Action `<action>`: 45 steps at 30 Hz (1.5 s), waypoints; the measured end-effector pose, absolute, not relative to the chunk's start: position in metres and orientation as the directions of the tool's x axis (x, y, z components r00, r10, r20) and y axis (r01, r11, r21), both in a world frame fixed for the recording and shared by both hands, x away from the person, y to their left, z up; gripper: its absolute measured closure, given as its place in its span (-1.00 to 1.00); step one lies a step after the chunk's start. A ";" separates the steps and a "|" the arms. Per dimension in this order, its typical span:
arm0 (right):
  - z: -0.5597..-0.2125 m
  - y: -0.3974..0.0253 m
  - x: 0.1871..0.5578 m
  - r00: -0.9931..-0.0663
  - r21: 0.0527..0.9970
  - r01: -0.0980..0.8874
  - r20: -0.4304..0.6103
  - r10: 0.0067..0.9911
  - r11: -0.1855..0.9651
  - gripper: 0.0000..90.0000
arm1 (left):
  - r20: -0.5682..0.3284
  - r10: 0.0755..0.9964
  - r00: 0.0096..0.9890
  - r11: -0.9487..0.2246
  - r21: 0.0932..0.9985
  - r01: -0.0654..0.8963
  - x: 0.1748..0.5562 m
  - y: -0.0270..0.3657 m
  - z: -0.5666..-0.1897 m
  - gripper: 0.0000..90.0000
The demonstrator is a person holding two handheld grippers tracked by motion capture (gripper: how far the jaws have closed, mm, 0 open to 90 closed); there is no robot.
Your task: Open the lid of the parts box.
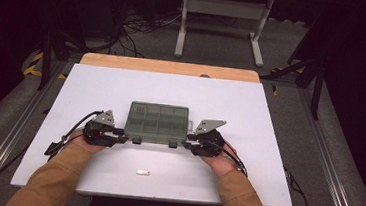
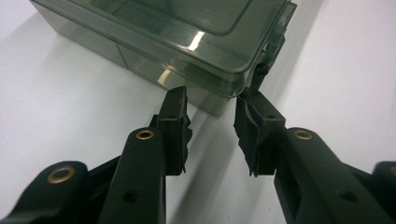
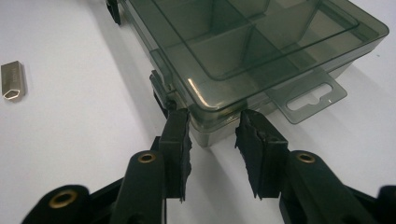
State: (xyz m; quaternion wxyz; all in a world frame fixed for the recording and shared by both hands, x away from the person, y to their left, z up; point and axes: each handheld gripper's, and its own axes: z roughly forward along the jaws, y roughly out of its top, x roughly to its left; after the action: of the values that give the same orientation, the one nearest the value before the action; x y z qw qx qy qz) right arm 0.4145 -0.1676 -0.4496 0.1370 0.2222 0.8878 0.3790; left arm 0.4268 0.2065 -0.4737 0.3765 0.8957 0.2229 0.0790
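A smoky translucent compartment box (image 1: 156, 124) with its lid down lies mid-table. My left gripper (image 1: 116, 138) is at its near left corner and my right gripper (image 1: 190, 145) at its near right corner. In the left gripper view the open jaws straddle the box's corner (image 2: 219, 100), with nothing clamped between them. In the right gripper view the open fingers (image 3: 176, 135) sit either side of the box (image 3: 243, 51) corner, beside a black latch (image 3: 161, 100). A small metal piece (image 1: 143, 172) lies on the table near me, also visible in the right gripper view (image 3: 12, 80).
The white table top (image 1: 250, 119) has a wooden strip (image 1: 169, 66) along its far edge. Beyond it stand a white frame (image 1: 223, 16) and cables on the floor. The box has a hang tab (image 3: 306, 98) on its side.
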 end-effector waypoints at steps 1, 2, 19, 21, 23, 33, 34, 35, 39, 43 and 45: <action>-0.449 -0.168 0.414 -0.863 0.735 0.291 -0.074 0.499 0.612 0.42 | -0.027 0.457 0.889 -0.619 0.708 0.340 0.427 0.207 -0.473 0.44; -0.449 -0.168 0.415 -0.864 0.738 0.290 -0.072 0.498 0.609 0.42 | -0.029 0.456 0.890 -0.620 0.707 0.341 0.427 0.207 -0.473 0.44; -0.437 -0.174 0.414 -0.854 0.789 0.272 -0.066 0.516 0.551 0.61 | -0.060 0.443 0.895 -0.596 0.726 0.344 0.418 0.219 -0.464 0.55; -0.436 -0.173 0.413 -0.853 0.793 0.266 -0.071 0.517 0.549 0.66 | -0.062 0.441 0.895 -0.585 0.737 0.339 0.417 0.221 -0.461 0.64; -0.434 -0.173 0.413 -0.852 0.801 0.260 -0.073 0.519 0.539 0.70 | -0.075 0.446 0.892 -0.566 0.748 0.346 0.416 0.223 -0.459 0.73; -0.433 -0.172 0.414 -0.849 0.808 0.258 -0.072 0.523 0.529 0.70 | -0.100 0.463 0.881 -0.482 0.806 0.344 0.415 0.220 -0.454 1.00; -0.433 -0.172 0.414 -0.850 0.809 0.257 -0.072 0.523 0.529 0.70 | -0.099 0.468 0.878 -0.475 0.810 0.345 0.415 0.220 -0.454 1.00; -0.433 -0.172 0.414 -0.850 0.809 0.257 -0.071 0.523 0.529 0.71 | -0.101 0.472 0.876 -0.470 0.812 0.347 0.415 0.220 -0.454 1.00; -0.433 -0.172 0.414 -0.849 0.809 0.257 -0.072 0.523 0.529 0.70 | -0.105 0.491 0.865 -0.444 0.824 0.352 0.416 0.218 -0.453 1.00; -0.433 -0.172 0.414 -0.849 0.809 0.258 -0.070 0.524 0.527 0.70 | -0.113 0.509 0.853 -0.424 0.830 0.363 0.415 0.217 -0.453 1.00; -0.433 -0.172 0.414 -0.849 0.809 0.258 -0.071 0.524 0.528 0.70 | -0.112 0.519 0.847 -0.418 0.831 0.366 0.415 0.216 -0.453 1.00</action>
State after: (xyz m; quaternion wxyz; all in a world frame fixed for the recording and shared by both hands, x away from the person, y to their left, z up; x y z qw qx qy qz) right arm 0.4140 -0.1725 -0.4329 0.1545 0.2274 0.8602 0.4295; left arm 0.4151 0.2164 -0.4535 0.4702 0.8382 0.2641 0.0815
